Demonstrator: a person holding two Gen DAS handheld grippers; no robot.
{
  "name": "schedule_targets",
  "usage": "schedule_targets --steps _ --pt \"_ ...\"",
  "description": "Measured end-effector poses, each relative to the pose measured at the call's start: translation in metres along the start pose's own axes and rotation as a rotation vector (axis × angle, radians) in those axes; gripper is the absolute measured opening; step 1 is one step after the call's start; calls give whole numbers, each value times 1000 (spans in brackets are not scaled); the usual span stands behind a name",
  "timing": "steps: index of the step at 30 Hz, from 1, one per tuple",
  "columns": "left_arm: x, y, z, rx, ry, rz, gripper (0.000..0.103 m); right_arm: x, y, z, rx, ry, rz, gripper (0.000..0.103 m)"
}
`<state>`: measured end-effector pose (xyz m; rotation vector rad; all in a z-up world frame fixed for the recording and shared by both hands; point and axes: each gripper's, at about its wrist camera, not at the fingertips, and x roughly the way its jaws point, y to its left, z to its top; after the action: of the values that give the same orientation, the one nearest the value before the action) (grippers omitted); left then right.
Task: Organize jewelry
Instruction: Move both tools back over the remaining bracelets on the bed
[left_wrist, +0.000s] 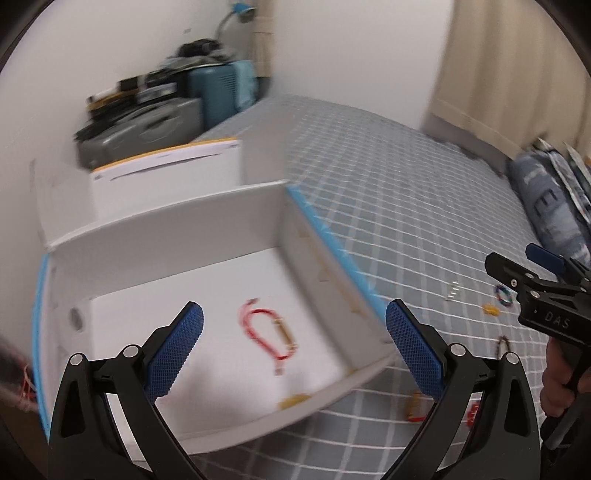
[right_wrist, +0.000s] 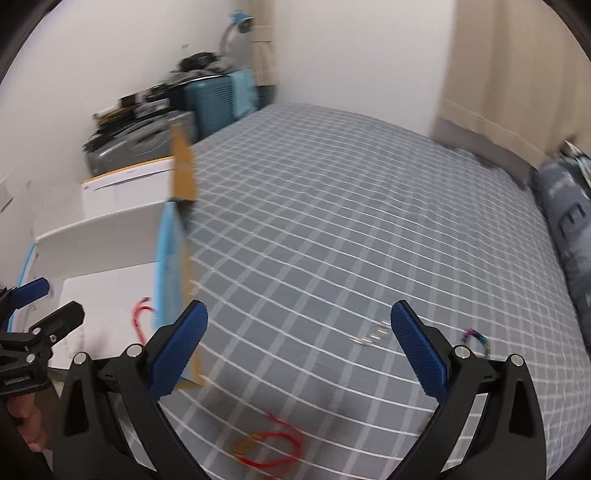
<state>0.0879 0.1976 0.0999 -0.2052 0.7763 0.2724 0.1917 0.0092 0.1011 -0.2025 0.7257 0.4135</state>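
- The white box (left_wrist: 207, 236) sat at the left edge of the bed (left_wrist: 406, 192), its walls standing up around a bare white floor; its blue-edged right wall (left_wrist: 332, 243) separated the inside from the checked grey sheet.
- To the right of the box, the sheet (right_wrist: 332, 221) lay wide and flat as far as the pillows (right_wrist: 569, 221) at the far right.
- The left gripper (left_wrist: 294, 350) hung over the box with its blue pads spread wide, holding nothing and touching nothing.
- The right gripper (right_wrist: 299, 350) hovered above the sheet, fingers likewise wide apart and empty.
- A red cord bracelet (left_wrist: 267, 336) with a gold-coloured bar lay on the box floor, between the left fingertips in that view; a small gold piece (left_wrist: 295, 400) rested by the near wall.
- On the sheet lay another red cord bracelet (right_wrist: 269, 448), close below the right gripper, blurred.
- A row of small silver pieces (right_wrist: 373, 334) lay just beside the right gripper's right finger, and a multicoloured beaded bracelet (right_wrist: 478, 341) lay beyond it.
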Motion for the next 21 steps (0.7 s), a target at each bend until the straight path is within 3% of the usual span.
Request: schedule_targets --steps 12,21 --pt "27 -112 -24 204 62 -143 97 4 -114 -61 174 65 -126 95" --pt "51 -146 -64 284 112 -202 97 19 -151 -109 227 112 -179 95"
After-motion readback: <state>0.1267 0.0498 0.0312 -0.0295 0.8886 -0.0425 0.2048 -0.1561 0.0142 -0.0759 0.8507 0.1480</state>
